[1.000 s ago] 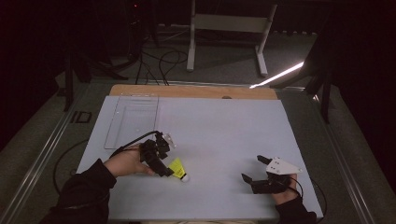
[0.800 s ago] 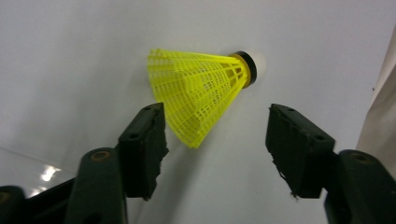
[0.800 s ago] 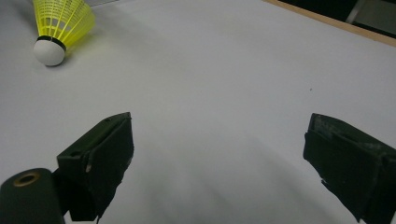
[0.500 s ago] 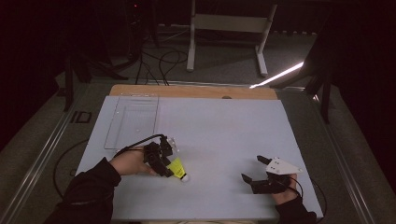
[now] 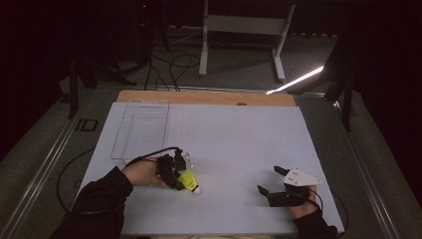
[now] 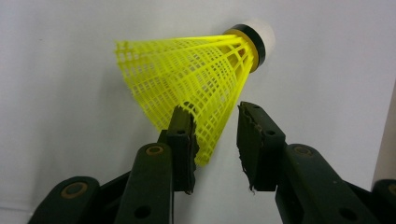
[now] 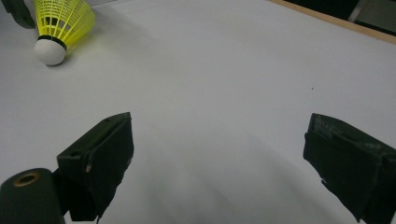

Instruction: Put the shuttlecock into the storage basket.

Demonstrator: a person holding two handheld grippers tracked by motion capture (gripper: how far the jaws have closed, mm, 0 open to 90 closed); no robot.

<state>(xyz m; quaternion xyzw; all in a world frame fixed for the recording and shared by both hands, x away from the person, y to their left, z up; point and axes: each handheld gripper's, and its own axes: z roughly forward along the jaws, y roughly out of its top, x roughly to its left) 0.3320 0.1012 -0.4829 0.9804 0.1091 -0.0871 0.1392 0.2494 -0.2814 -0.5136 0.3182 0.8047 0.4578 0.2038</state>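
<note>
Far left on the bench [image 5: 234,124], a clear tray [image 5: 142,130] lies flat near the back-left corner, well apart from my hands. A black cable [image 5: 149,155] loops from my left tongs [image 5: 185,180] back over the front edge of that tray.

My left tongs sit front-left on the white sheet, at the shuttlecock [image 5: 189,181]. Its jaws have just been closing, with the yellow mesh skirt [image 6: 187,84] between them. In the left gripper view one pad touches the skirt's rim and the other stands just beside it with a small gap, so not clamped yet. The shuttlecock lies on its side on the sheet, its white cork [image 6: 263,35] pointing away from my left hand [image 5: 142,172] toward the right side of the bench. Nothing between tongs and skirt.

The middle of the sheet is bare white, so no clutter between my two hands.

My right tongs [image 5: 271,181] rest front-right, well apart from the shuttlecock, jaws wide apart and holding nothing. In the right gripper view the shuttlecock [image 7: 63,25] shows far off at the top left corner, cork down toward me.

Behind the bench there are a white stand [image 5: 244,30], floor cables [image 5: 169,62] and a bright strip [image 5: 297,80] at right.
</note>
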